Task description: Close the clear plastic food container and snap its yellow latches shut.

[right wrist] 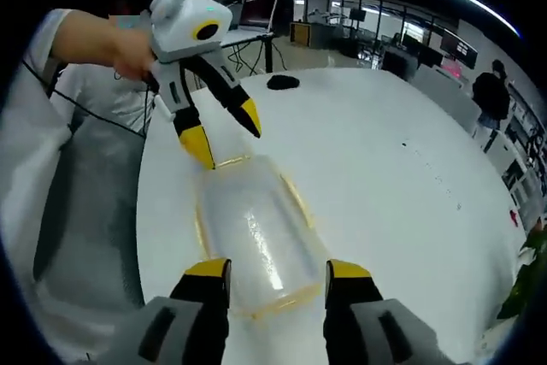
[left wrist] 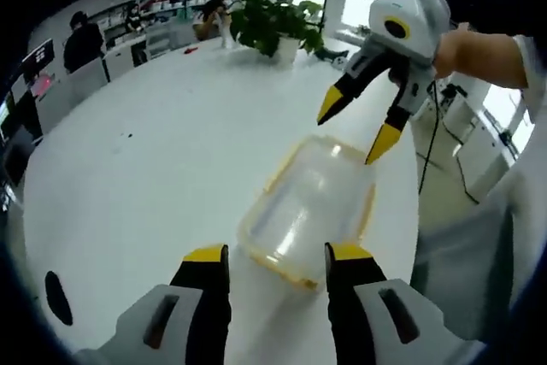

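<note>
A clear plastic container (left wrist: 308, 207) with yellow latches lies on the white table (left wrist: 154, 160), its lid on top. My left gripper (left wrist: 278, 256) stands open at the container's near end, nothing between its jaws. In the left gripper view my right gripper (left wrist: 355, 134) hangs open just above the container's far end. In the right gripper view the container (right wrist: 256, 232) stretches away from my open right gripper (right wrist: 278, 271), and my left gripper (right wrist: 226, 138) hovers open over the far end, held by a hand (right wrist: 128, 53).
A potted plant (left wrist: 273, 23) stands at the table's far edge with people and desks behind it. A small black object (right wrist: 282, 82) lies on the table. The person's body (right wrist: 68, 194) stands by the table edge; cables (left wrist: 436, 151) hang nearby.
</note>
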`<state>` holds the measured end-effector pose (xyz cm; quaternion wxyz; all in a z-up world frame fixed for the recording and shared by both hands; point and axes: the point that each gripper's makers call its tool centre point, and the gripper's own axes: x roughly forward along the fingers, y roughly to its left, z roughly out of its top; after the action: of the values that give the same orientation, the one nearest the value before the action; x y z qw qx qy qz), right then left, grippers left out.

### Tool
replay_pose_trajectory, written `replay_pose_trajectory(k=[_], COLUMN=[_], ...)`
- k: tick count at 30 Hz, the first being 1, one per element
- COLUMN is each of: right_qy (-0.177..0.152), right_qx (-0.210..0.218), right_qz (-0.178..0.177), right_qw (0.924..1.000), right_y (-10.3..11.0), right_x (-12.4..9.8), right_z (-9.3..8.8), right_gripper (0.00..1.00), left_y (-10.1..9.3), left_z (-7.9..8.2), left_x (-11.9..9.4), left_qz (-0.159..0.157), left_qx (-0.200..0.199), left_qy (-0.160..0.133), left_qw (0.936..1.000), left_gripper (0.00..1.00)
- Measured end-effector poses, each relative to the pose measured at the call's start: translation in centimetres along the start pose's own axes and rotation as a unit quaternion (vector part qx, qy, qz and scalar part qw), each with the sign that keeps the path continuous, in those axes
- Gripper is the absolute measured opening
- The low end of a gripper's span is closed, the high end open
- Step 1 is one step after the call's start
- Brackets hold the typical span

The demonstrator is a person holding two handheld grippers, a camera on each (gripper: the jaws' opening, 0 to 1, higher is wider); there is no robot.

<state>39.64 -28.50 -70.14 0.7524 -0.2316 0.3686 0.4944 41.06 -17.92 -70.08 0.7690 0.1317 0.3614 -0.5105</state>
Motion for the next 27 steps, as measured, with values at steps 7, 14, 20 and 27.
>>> replay_pose_trajectory(k=[7, 14, 20, 27], right_qy=[-0.019, -0.026, -0.036, -0.038], right_qx=[-0.008, -0.028, -0.040, -0.048], right_qz=[0.012, 0.010, 0.021, 0.028], right_qw=[0.9997, 0.9992, 0.9983, 0.9977], right_y=[0.4, 0.3, 0.6, 1.0], right_x=[-0.2, -0.3, -0.2, 0.4], right_z=[0.6, 0.9, 1.6, 2.3], right_gripper=[0.37, 0.36, 0.32, 0.28], left_y=[-0.1, -0.6, -2.2, -3.1], left_z=[0.6, 1.2, 1.7, 1.5], left_x=[0.2, 0.4, 0.9, 1.8], left_qz=[-0.001, -0.014, -0.054, -0.067], left_qx=[0.042, 0.081, 0.112, 0.149], left_qy=[-0.006, -0.011, -0.017, -0.004], left_qw=[0.9991, 0.9965, 0.9922, 0.9865], left_gripper=[0.35, 0.18, 0.20, 0.14])
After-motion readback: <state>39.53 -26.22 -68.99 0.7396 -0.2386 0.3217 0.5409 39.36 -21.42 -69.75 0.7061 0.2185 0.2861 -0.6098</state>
